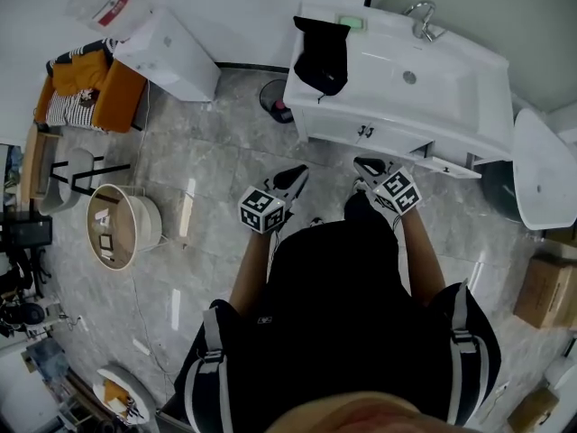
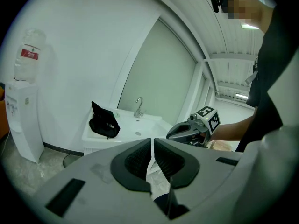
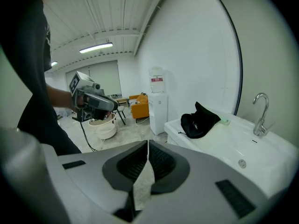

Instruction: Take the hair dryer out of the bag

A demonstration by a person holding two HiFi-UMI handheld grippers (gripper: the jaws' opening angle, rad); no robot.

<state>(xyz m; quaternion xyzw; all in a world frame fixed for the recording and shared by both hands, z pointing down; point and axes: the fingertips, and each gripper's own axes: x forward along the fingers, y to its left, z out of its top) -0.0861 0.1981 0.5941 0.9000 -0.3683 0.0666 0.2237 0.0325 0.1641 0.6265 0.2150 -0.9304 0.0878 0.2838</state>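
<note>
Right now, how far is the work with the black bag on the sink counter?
Nothing looks done yet: the black bag lies on the sink counter, apart from both claws, and no hair dryer shows. In hand: nothing; the left claw and right claw are shut and empty. Still to do: reach the bag, open it, take the dryer out.
</note>
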